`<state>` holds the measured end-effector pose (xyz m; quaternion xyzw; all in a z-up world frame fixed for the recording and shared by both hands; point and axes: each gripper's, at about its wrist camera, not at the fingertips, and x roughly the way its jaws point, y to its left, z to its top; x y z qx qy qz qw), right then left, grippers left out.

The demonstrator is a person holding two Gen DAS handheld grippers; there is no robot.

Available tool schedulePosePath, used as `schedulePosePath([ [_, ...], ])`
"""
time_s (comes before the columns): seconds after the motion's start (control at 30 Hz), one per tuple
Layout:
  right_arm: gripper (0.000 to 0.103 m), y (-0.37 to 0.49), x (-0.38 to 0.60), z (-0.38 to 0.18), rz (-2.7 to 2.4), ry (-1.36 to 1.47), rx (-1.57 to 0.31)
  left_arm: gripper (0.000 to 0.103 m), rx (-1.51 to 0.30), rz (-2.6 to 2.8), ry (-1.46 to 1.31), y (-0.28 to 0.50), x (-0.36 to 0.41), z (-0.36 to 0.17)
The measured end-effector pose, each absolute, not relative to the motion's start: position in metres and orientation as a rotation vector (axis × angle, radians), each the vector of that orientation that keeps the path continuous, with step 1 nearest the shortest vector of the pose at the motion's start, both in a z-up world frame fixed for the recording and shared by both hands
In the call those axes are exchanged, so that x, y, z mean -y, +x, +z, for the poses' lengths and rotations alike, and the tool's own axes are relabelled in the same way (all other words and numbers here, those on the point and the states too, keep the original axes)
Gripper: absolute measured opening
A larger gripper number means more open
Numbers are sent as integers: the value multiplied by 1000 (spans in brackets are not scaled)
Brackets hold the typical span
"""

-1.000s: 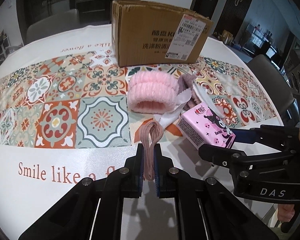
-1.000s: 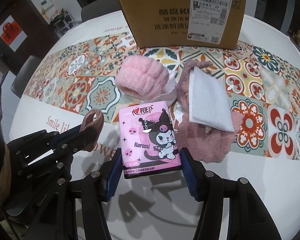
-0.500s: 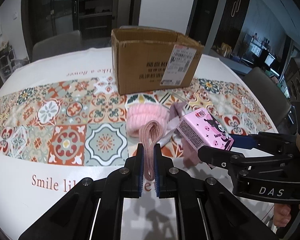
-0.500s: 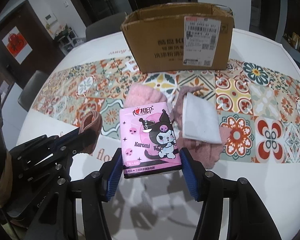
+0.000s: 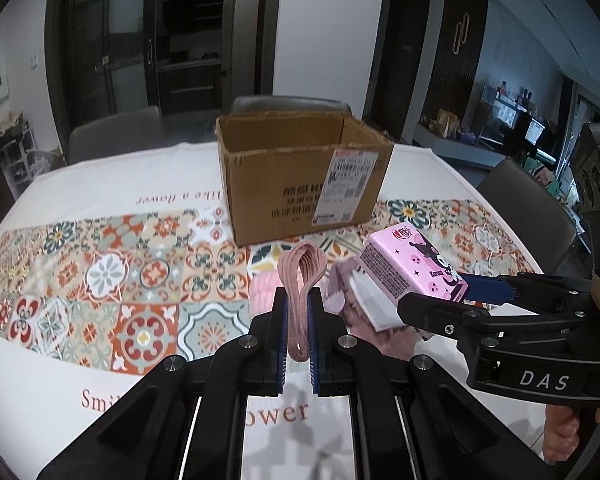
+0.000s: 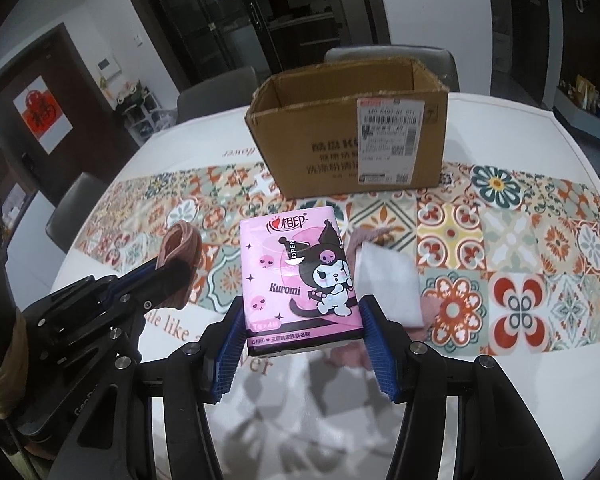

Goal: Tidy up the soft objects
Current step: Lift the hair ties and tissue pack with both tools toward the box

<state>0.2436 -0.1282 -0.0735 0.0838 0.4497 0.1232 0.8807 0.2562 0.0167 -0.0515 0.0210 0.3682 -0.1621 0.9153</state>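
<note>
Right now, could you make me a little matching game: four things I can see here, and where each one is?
Things:
1. hair ties
2. tissue pack
3. cardboard box
4. white pad

Places:
A. standing open at the table's far side
B. clamped in the left tool
C. lying on mauve fluffy cloth
D. clamped in the right tool

Pairs: 1-B, 2-D, 3-A, 4-C

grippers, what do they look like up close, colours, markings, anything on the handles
Both are black plastic linkages with silver screw heads and ribbed blue pads. The right gripper has "DAS" in white letters on its body. The left gripper shows partial white lettering, unreadable, and pale wrapping round its handle.
</note>
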Motion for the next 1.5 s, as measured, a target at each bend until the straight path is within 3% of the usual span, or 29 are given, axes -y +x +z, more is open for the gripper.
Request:
schedulePosePath([
  [1.5, 56, 319, 177, 9, 238, 211, -664, 10, -545, -289, 88, 342, 32, 20],
])
